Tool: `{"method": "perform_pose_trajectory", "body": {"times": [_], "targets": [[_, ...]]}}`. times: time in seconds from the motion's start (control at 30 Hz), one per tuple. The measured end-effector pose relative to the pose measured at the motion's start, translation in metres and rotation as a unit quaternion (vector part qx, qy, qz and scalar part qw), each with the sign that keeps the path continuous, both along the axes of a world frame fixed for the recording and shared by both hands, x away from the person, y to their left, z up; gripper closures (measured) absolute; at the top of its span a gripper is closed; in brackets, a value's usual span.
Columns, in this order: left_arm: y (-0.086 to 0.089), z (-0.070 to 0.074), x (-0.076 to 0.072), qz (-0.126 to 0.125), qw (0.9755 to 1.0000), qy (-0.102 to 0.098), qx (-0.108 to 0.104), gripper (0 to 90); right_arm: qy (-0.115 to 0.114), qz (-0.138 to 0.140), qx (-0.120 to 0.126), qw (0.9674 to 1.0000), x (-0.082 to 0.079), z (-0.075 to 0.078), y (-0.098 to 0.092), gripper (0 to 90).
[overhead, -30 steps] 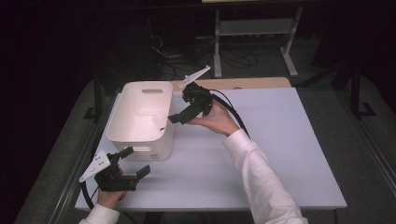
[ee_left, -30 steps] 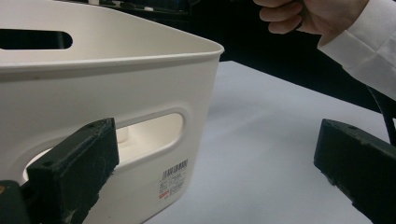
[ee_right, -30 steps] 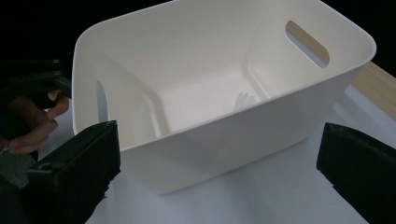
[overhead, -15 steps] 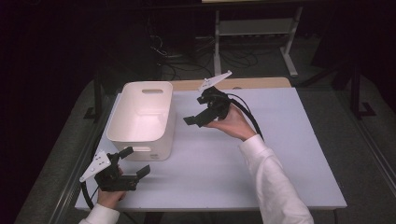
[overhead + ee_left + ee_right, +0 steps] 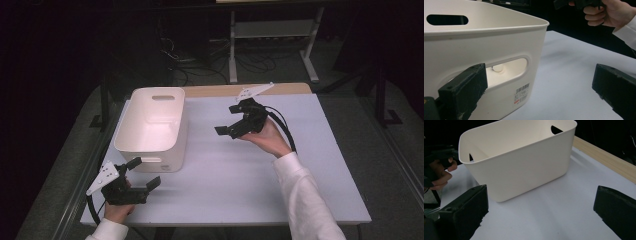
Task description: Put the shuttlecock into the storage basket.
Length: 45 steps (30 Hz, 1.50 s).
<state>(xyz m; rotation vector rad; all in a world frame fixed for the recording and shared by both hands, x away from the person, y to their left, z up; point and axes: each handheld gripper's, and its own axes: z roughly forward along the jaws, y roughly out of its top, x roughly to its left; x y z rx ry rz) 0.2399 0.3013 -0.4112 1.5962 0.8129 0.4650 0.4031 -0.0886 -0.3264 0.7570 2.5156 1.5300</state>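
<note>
White table (image 5: 240,180) | bin (image 5: 155,125) contents hidden | both claws empty, spread

The bin (image 5: 152,125) near the left tongs (image 5: 142,175) looks like smooth, cream plastic with a paper sticker (image 5: 522,93). The worktop (image 5: 240,170) is matt, with a wood edge (image 5: 604,157). The tong pads (image 5: 464,90) look rough and black.

Bin (image 5: 152,122): white, stands left on your table (image 5: 300,200).
Left gripper (image 5: 142,175): yours, jaws apart, just beside the bin's near end.
Right gripper (image 5: 226,125): jaws apart, raised mid-table.
</note>
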Motion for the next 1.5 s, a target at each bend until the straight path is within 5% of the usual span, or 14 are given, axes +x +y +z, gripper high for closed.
{"method": "perform_pose_trajectory", "body": {"times": [1.5], "targets": [[0.001, -0.001, 0.000, 0.009, 0.9999, 0.002, 0.007, 0.0, -0.003, -0.050, 0.019, 0.9986, -0.025, -0.031, -0.070, 0.0]]}}
